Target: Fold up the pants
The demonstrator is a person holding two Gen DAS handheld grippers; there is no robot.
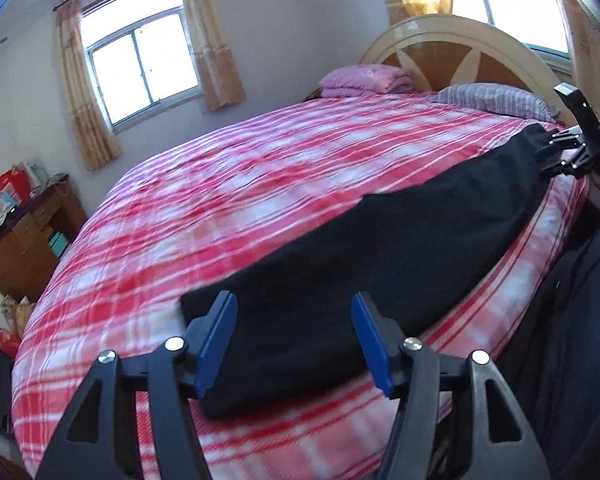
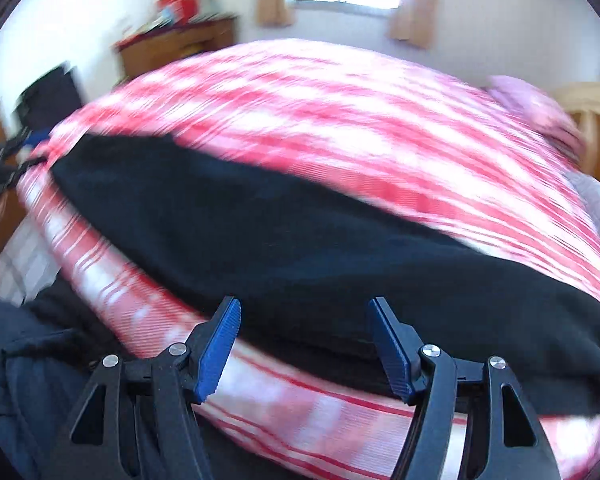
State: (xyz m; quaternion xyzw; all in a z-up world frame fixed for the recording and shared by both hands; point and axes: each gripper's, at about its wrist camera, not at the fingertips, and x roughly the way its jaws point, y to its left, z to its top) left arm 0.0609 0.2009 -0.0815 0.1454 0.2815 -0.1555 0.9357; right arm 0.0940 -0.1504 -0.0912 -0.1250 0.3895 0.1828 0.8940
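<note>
Black pants (image 1: 400, 240) lie stretched out as a long strip along the near edge of the bed; they also show in the right wrist view (image 2: 260, 232). My left gripper (image 1: 294, 304) is open, its blue pads just above one end of the pants, holding nothing. My right gripper (image 2: 304, 308) is open over the other end, holding nothing. The right gripper also shows at the far right of the left wrist view (image 1: 556, 152), beside the pants' end. The right wrist view is motion-blurred.
The bed has a red and white plaid sheet (image 1: 220, 200). A folded pink blanket (image 1: 364, 80) and a striped pillow (image 1: 496, 100) lie by the headboard (image 1: 460, 52). A wooden cabinet (image 1: 24, 240) stands at the left wall. Dark clothing (image 1: 572, 320) is beside the bed.
</note>
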